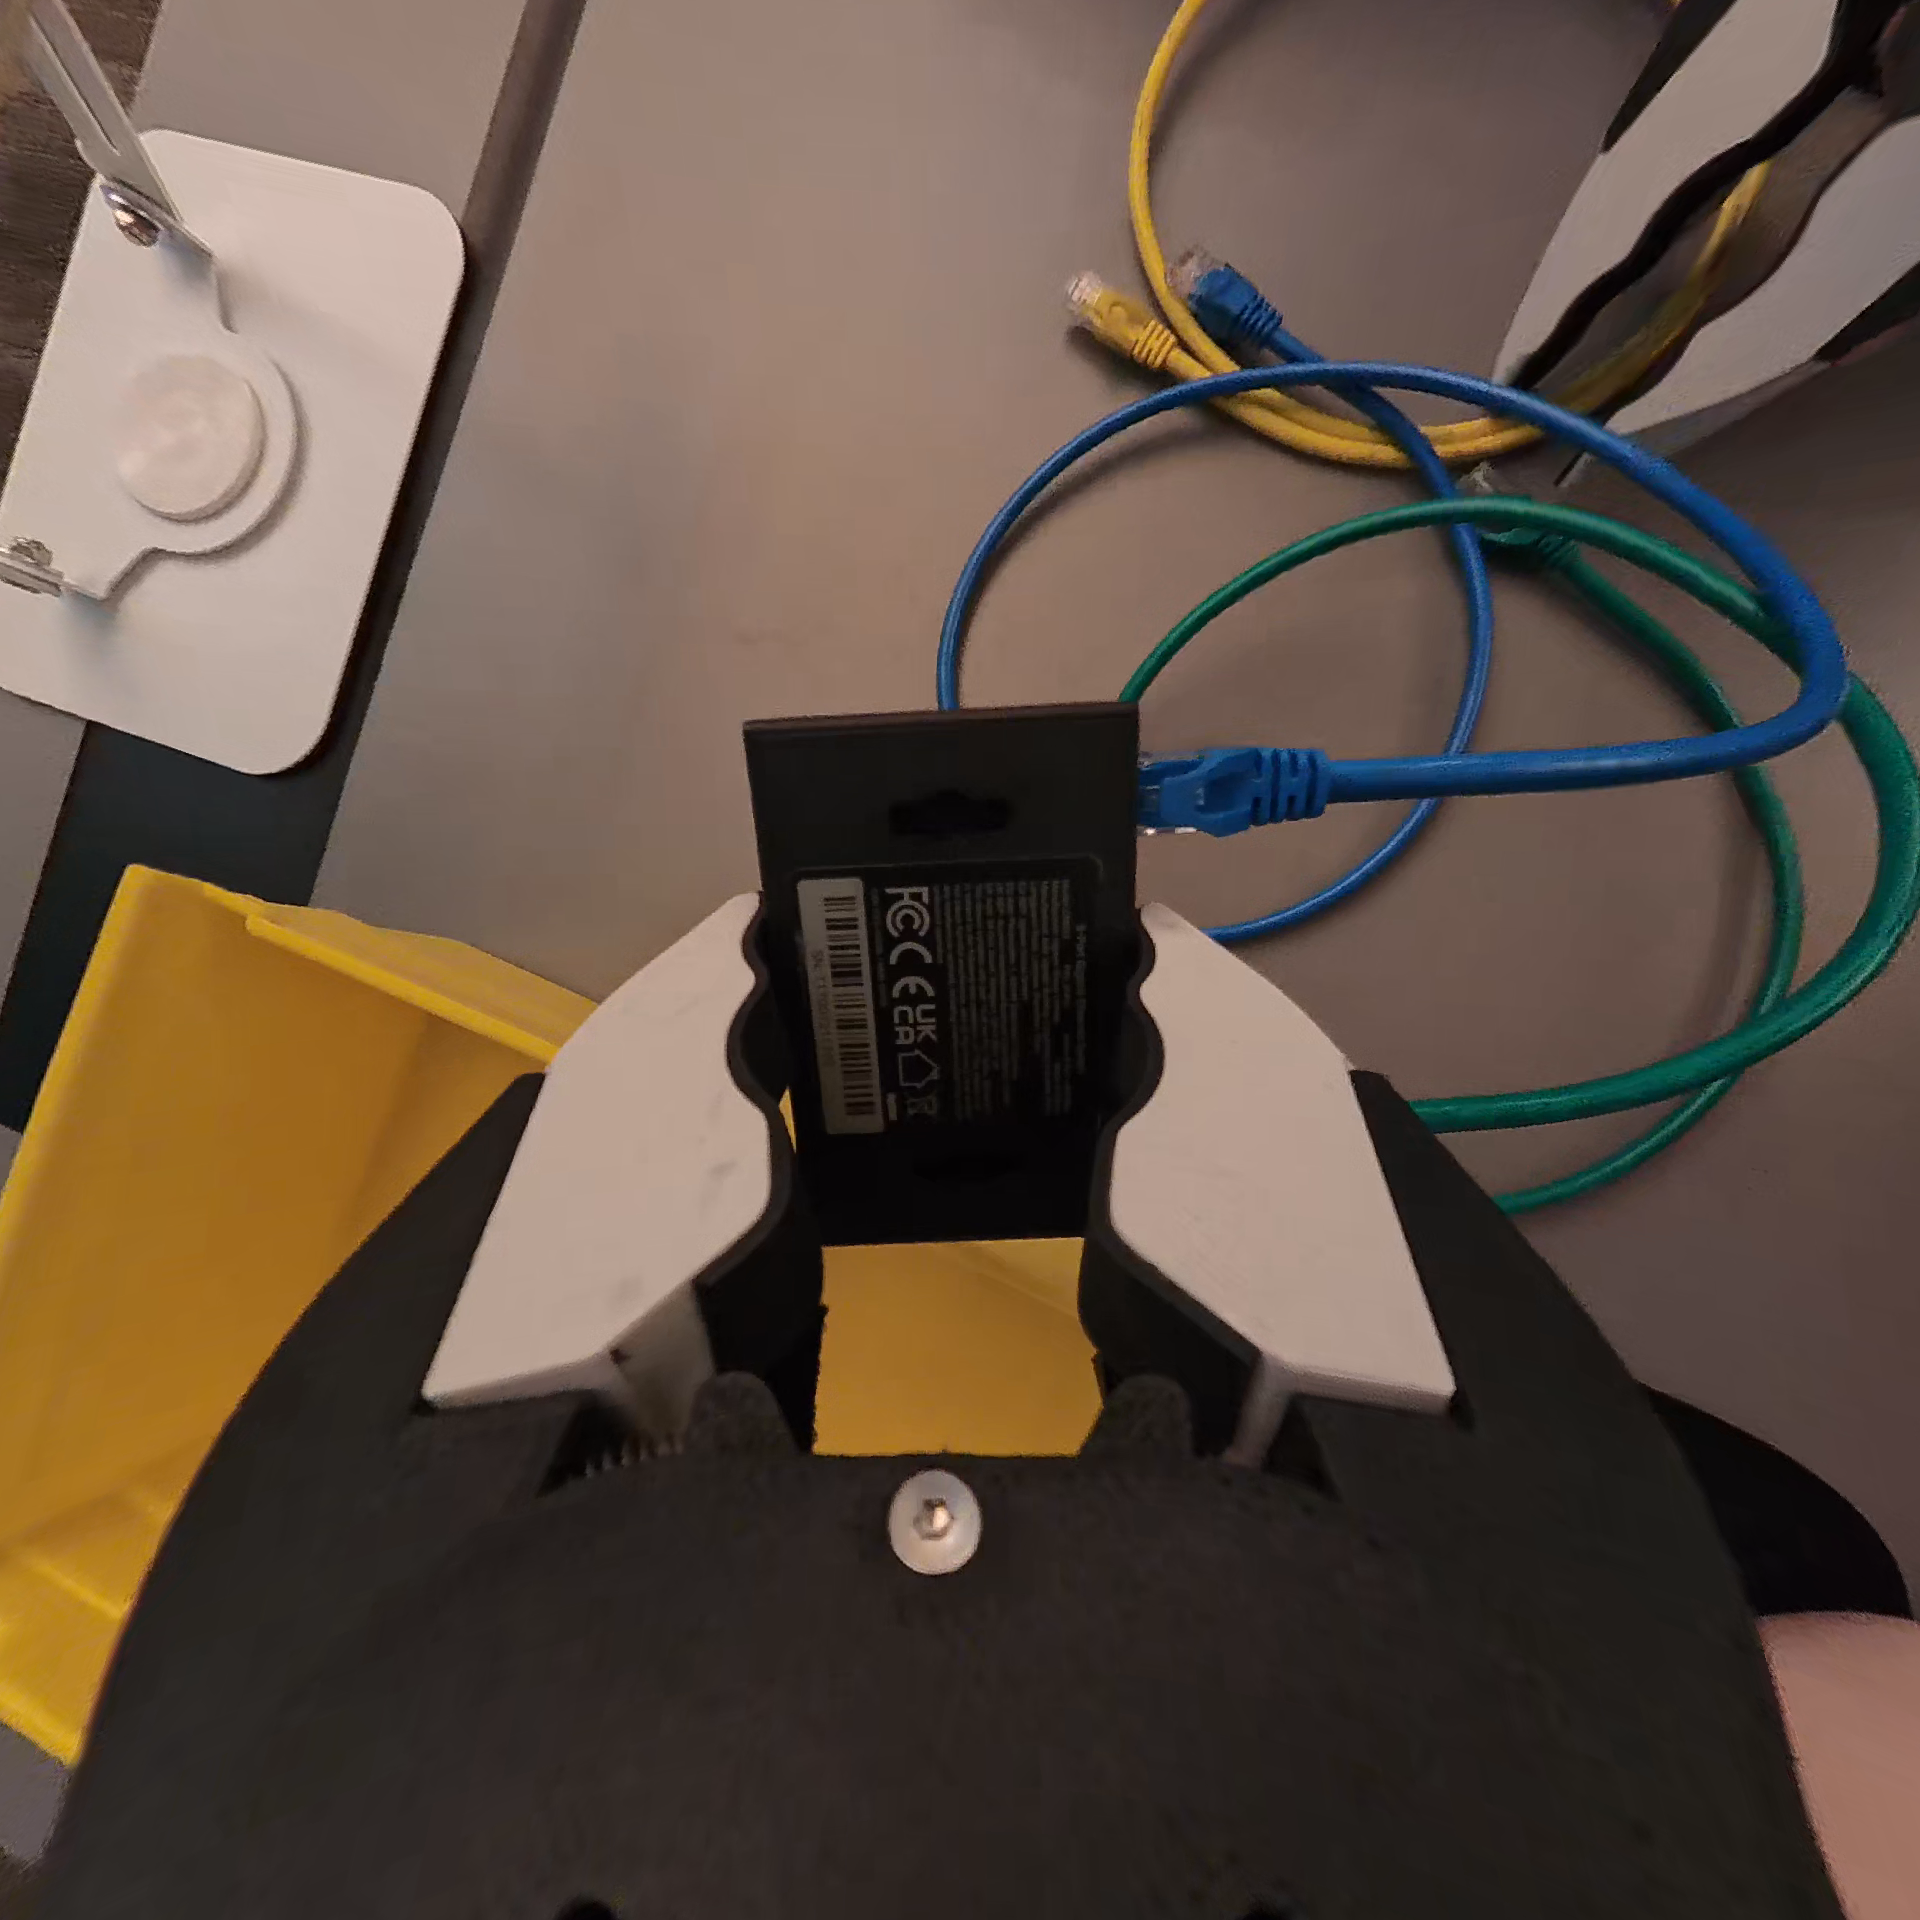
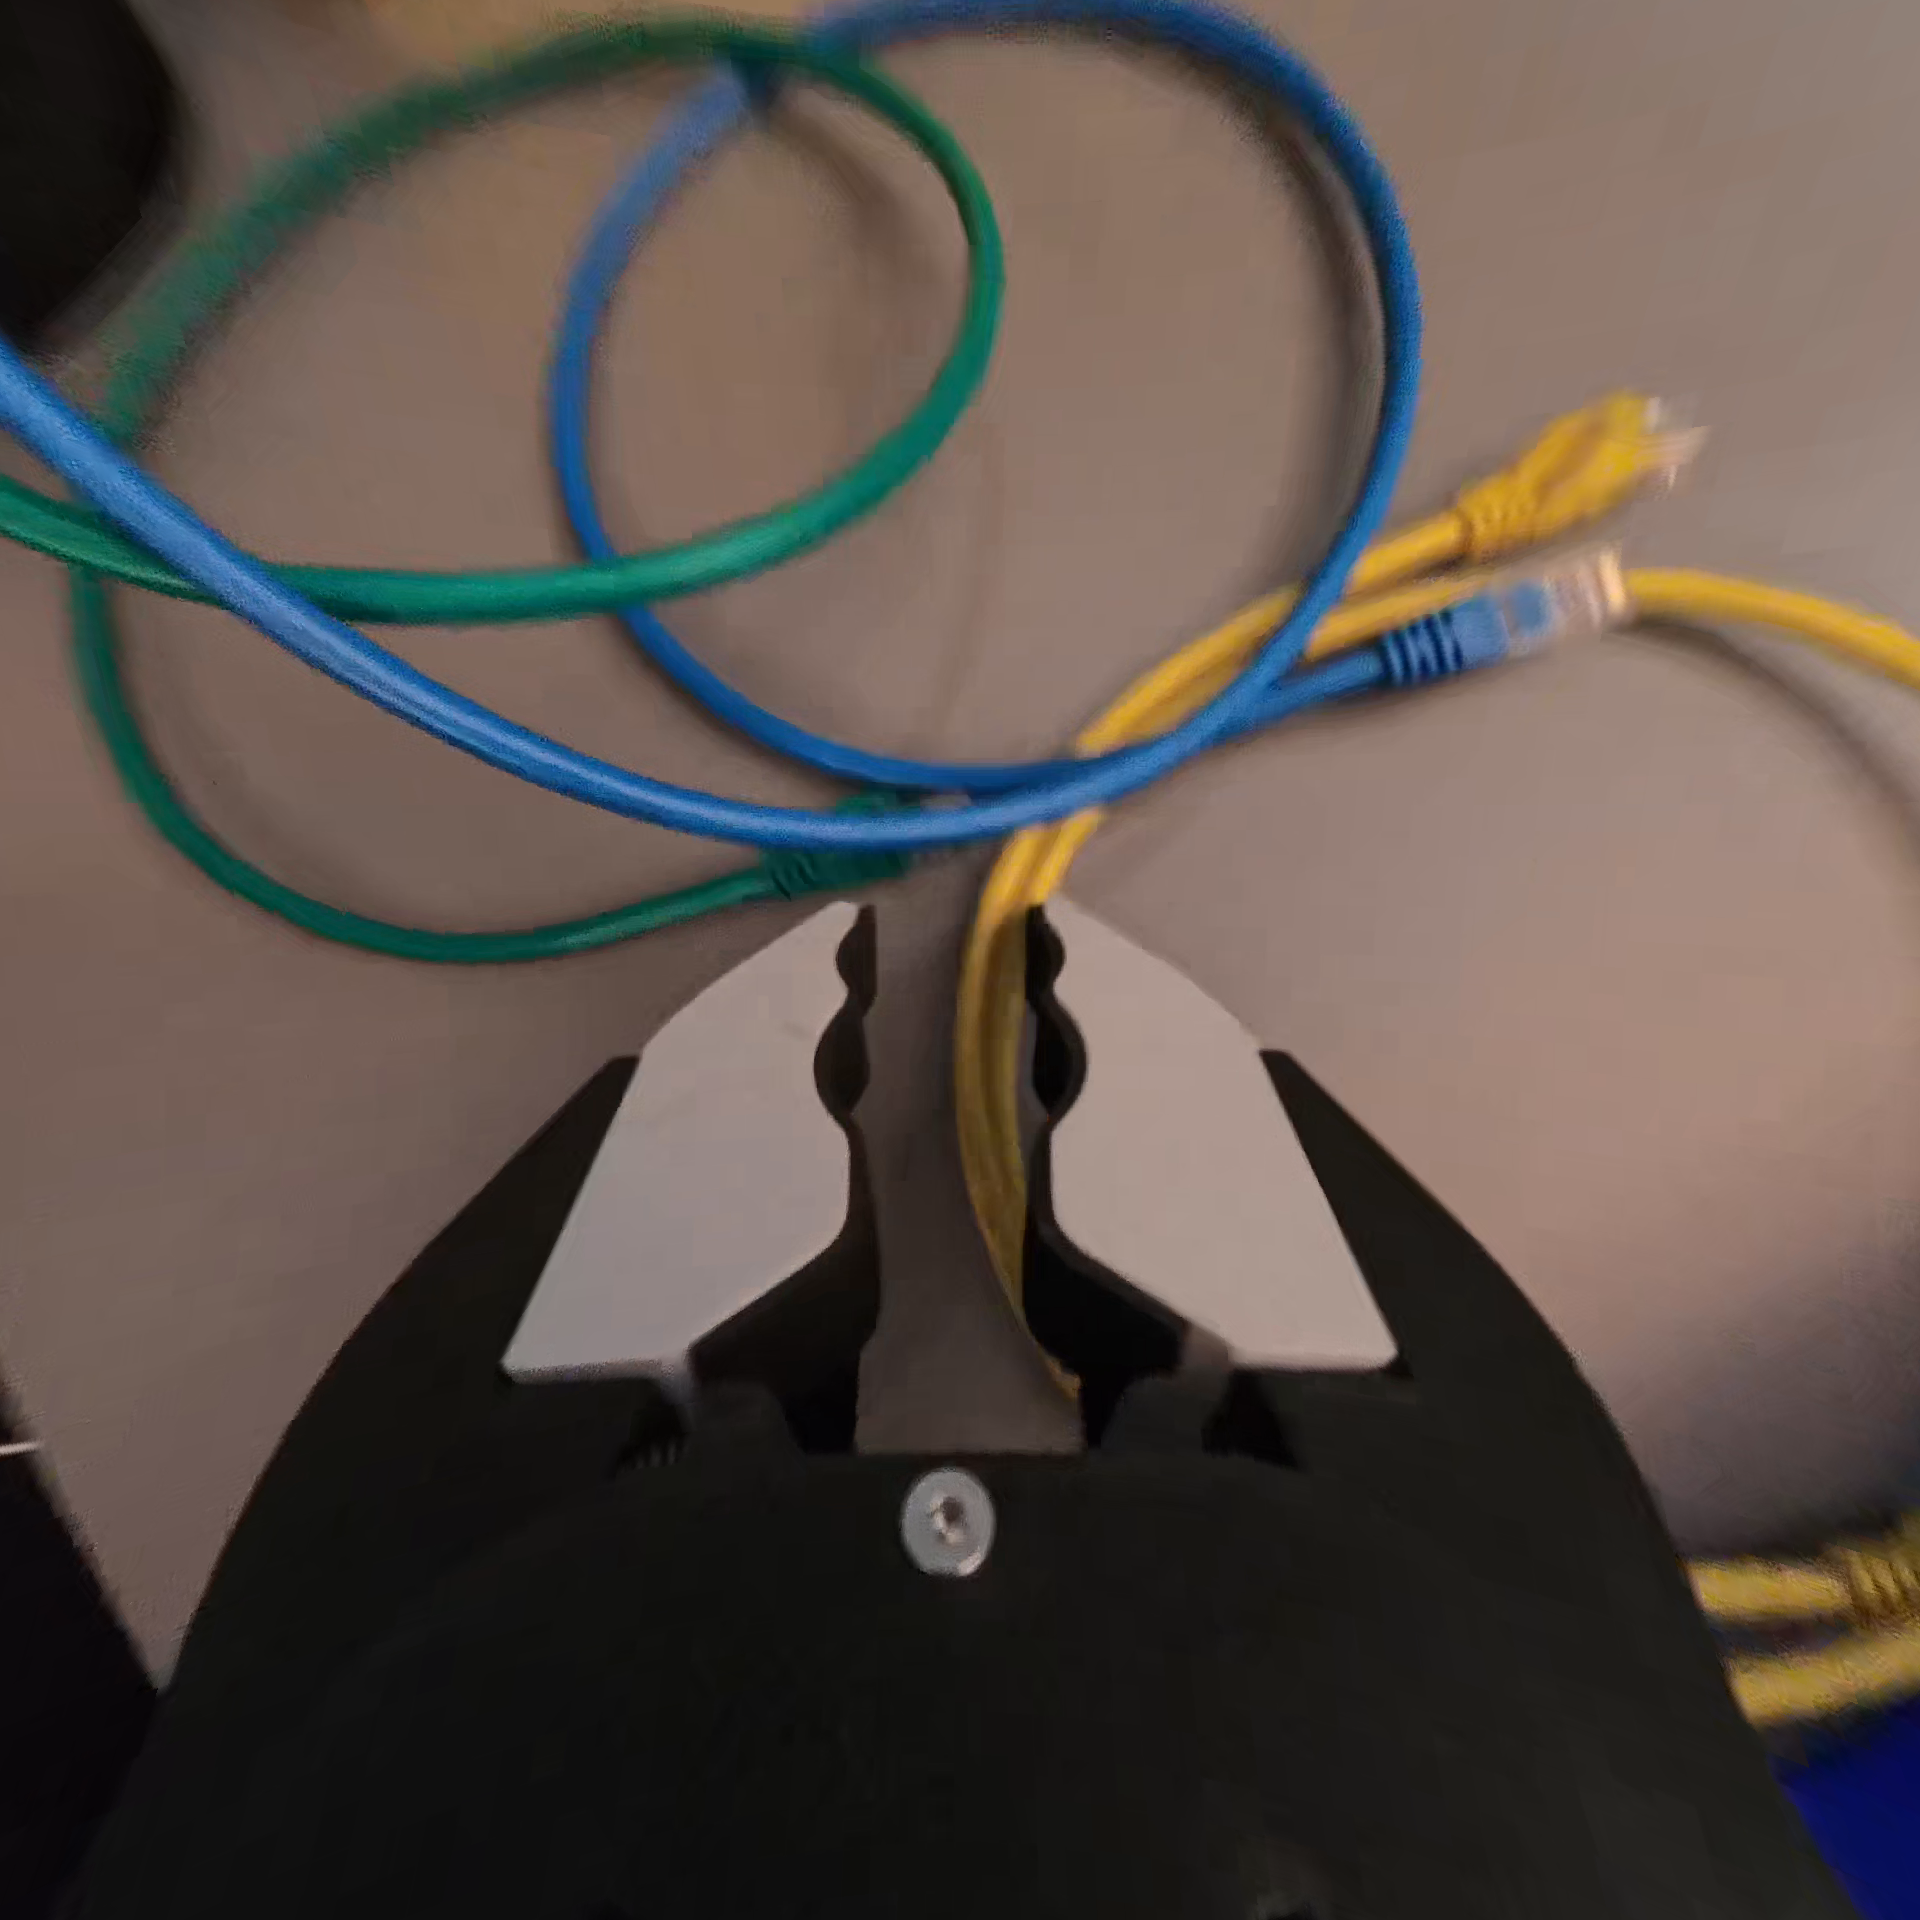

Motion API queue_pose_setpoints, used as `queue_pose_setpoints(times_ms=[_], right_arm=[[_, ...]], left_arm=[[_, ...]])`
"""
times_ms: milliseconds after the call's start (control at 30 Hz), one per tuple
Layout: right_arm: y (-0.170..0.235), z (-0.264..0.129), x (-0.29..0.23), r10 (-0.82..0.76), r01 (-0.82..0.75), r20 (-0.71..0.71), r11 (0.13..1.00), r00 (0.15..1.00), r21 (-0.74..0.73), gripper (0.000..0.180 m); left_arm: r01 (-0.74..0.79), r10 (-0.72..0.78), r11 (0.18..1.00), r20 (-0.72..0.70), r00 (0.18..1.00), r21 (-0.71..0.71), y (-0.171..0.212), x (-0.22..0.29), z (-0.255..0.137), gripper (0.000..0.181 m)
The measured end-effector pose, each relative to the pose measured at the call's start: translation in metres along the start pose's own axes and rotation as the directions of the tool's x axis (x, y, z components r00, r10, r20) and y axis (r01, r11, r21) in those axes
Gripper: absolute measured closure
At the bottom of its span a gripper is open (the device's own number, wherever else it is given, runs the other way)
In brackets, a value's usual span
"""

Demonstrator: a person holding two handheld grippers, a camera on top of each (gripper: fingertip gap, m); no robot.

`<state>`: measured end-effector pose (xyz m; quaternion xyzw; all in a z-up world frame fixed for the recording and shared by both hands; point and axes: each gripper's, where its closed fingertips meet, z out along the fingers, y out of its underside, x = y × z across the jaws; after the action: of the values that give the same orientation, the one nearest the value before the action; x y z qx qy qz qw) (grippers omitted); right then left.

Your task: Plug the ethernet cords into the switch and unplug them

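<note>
Left gripper [image 1: 948,1023] clamps black switch [image 1: 940,821], label up, blue cord [image 1: 1226,787] plugged in; right gripper [image 2: 948,935] parted.

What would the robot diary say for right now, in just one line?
left gripper: shut on black box-shaped switch | blue ethernet cord: plugged in | right gripper: open around yellow ethernet cord

Three ethernet cords are lying ahead: one blue cord [image 1: 1475,582]; one green cord [image 1: 1766,810]; one yellow cord [image 1: 1153,208]; one switch [image 1: 940,935]; one yellow bin [image 1: 208,1195].
</note>
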<state>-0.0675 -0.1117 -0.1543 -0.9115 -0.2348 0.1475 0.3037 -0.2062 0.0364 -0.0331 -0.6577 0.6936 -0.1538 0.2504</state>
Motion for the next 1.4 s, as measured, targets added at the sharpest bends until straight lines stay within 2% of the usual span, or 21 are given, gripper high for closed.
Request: queue_pose_setpoints(times_ms=[33,67,100,200,300,400,533,600,733,833,900,967,1000,1100,1167,1200,1267,1333,1400], right_arm=[[0.007,0.002,0.006,-0.018,0.015,-0.068,0.999,0.998,-0.044,0.152],[0.006,0.001,0.008,-0.036,0.031,-0.117,0.999,0.992,-0.038,0.163],[0.009,0.0,0.008,-0.038,0.031,-0.138,0.998,0.99,-0.057,0.167],[0.024,-0.009,-0.006,-0.061,0.043,-0.119,0.988,0.991,-0.149,0.167],[0.043,-0.029,-0.033,-0.057,0.04,-0.069,0.974,0.996,-0.225,0.168],[0.061,-0.054,-0.069,-0.091,0.094,0.024,0.955,0.996,-0.282,0.168],[0.102,-0.086,-0.091,-0.135,0.14,0.043,0.895,0.99,-0.424,0.168],[0.112,-0.1,-0.101,-0.15,0.158,0.053,0.885,0.987,-0.438,0.168],[0.114,-0.125,-0.107,-0.239,0.222,0.007,0.888,0.971,-0.403,0.168],[0.114,-0.134,-0.102,-0.394,0.346,-0.033,0.841,0.918,-0.415,0.168],[0.109,-0.134,-0.103,-0.477,0.423,-0.041,0.813,0.878,-0.399,0.169],[0.106,-0.134,-0.102,-0.55,0.487,-0.062,0.781,0.833,-0.391,0.169],[0.104,-0.136,-0.098,-0.572,0.496,-0.095,0.772,0.815,-0.397,0.169],[0.1,-0.142,-0.09,-0.614,0.517,-0.164,0.757,0.772,-0.4,0.17],[0.092,-0.145,-0.095,-0.611,0.536,-0.176,0.774,0.772,-0.336,0.17],[0.087,-0.146,-0.098,-0.609,0.551,-0.175,0.783,0.774,-0.288,0.173],[0.076,-0.149,-0.104,-0.595,0.568,-0.168,0.802,0.786,-0.183,0.174],[0.071,-0.149,-0.106,-0.571,0.56,-0.144,0.821,0.808,-0.112,0.174],[0.068,-0.142,-0.101,-0.535,0.528,-0.143,0.845,0.833,-0.084,0.173]], left_arm=[[0.002,-0.002,1.0,0.007,1.0,0.003,-0.001,-0.001,-0.001,0.121],[0.008,-0.008,1.0,0.012,1.0,0.01,-0.003,-0.002,-0.002,0.121],[0.014,-0.014,1.0,0.029,0.999,0.019,-0.004,-0.005,-0.004,0.121],[0.047,-0.053,0.998,0.126,0.991,0.052,-0.008,-0.023,-0.012,0.121],[0.09,-0.104,0.992,0.165,0.981,0.089,-0.013,-0.034,-0.016,0.121],[0.109,-0.118,0.993,0.223,0.968,0.053,-0.012,-0.042,-0.009,0.121],[0.132,-0.125,0.991,0.261,0.957,-0.008,-0.013,-0.046,0.011,0.121],[0.14,-0.125,0.989,0.246,0.961,-0.046,-0.011,-0.043,0.024,0.121],[0.131,-0.113,0.98,0.121,0.986,-0.153,-0.007,-0.017,0.06,0.121],[0.111,-0.114,0.983,-0.013,0.993,-0.147,-0.016,0.009,0.084,0.121],[0.108,-0.119,0.988,-0.101,0.988,-0.108,-0.024,0.023,0.095,0.12],[0.158,-0.162,0.987,-0.174,0.971,-0.037,-0.037,0.027,0.098,0.094],[0.19,-0.186,0.982,-0.2,0.962,0.002,-0.043,0.026,0.095,0.086],[0.253,-0.202,0.957,-0.306,0.93,0.139,-0.06,0.025,0.075,0.087],[0.243,-0.081,0.925,-0.476,0.876,0.29,-0.081,0.049,0.047,0.106],[0.232,0.018,0.902,-0.569,0.822,0.364,-0.092,0.07,0.029,0.115],[0.188,0.189,0.877,-0.678,0.71,0.441,-0.105,0.111,0.008,0.121],[0.064,0.27,0.908,-0.697,0.664,0.414,-0.102,0.145,0.019,0.118],[-0.032,0.279,0.94,-0.71,0.647,0.34,-0.096,0.168,0.038,0.109]])
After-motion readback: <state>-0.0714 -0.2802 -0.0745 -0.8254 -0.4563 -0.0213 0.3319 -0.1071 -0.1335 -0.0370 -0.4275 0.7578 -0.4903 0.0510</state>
